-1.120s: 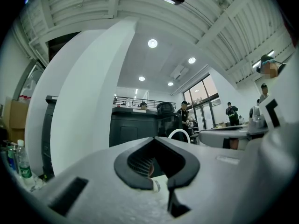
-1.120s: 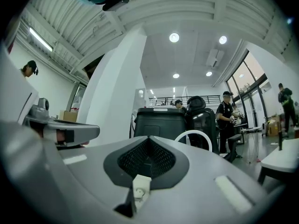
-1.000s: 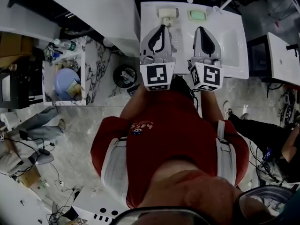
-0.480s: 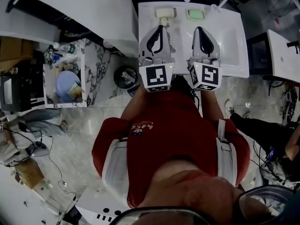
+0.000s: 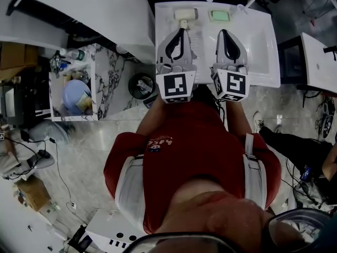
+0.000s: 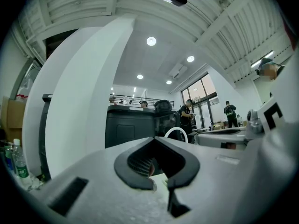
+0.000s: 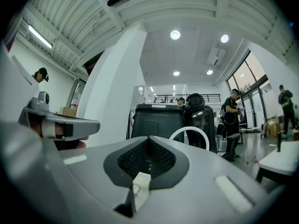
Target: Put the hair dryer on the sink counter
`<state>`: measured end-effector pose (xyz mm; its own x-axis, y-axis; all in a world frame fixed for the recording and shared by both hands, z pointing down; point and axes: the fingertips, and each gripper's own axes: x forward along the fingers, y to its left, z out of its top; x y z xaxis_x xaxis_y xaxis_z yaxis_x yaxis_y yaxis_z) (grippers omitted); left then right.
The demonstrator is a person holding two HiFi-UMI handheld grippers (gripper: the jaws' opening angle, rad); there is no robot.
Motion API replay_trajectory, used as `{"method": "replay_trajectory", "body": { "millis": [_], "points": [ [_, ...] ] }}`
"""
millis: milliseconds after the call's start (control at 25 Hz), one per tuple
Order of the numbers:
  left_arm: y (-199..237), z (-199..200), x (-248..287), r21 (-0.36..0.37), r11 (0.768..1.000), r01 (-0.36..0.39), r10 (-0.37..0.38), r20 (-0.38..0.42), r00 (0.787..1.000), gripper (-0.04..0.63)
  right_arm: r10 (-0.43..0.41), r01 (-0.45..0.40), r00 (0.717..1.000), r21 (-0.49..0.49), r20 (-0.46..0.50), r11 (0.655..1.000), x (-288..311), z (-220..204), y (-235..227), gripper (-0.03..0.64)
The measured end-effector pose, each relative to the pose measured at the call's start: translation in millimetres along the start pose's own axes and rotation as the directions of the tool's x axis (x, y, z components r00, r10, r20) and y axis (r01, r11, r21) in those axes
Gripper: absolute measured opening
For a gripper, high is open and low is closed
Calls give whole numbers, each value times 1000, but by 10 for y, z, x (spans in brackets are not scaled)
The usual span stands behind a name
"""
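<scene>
Almost nothing has changed: the left tool point(image 5: 182, 33) and right tool point(image 5: 224, 34) still hover side by side over the white sink worktop point(image 5: 263, 51), both clenched on nothing. I cannot pick out the hair dryer for certain; a pale object point(image 5: 185, 15) lies just ahead of the left tool. The task looks either finished or not begun.

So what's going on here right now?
A person stands at the white sink counter, holding the left gripper and the right gripper side by side above it. Both pairs of jaws are shut with nothing between them. No hair dryer shows in any view, so the placing does not look under way.
</scene>
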<state>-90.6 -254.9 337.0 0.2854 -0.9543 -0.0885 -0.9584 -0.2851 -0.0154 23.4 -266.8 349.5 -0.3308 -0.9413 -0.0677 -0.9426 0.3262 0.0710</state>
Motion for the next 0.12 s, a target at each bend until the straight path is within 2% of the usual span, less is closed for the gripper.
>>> {"method": "replay_trajectory", "body": {
  "millis": [120],
  "points": [
    [-2, 5, 14, 0, 1000, 2, -2, 1, 1000, 2, 3, -3, 1000, -2, 3, 1000, 17, 1, -8, 2]
  ]
}}
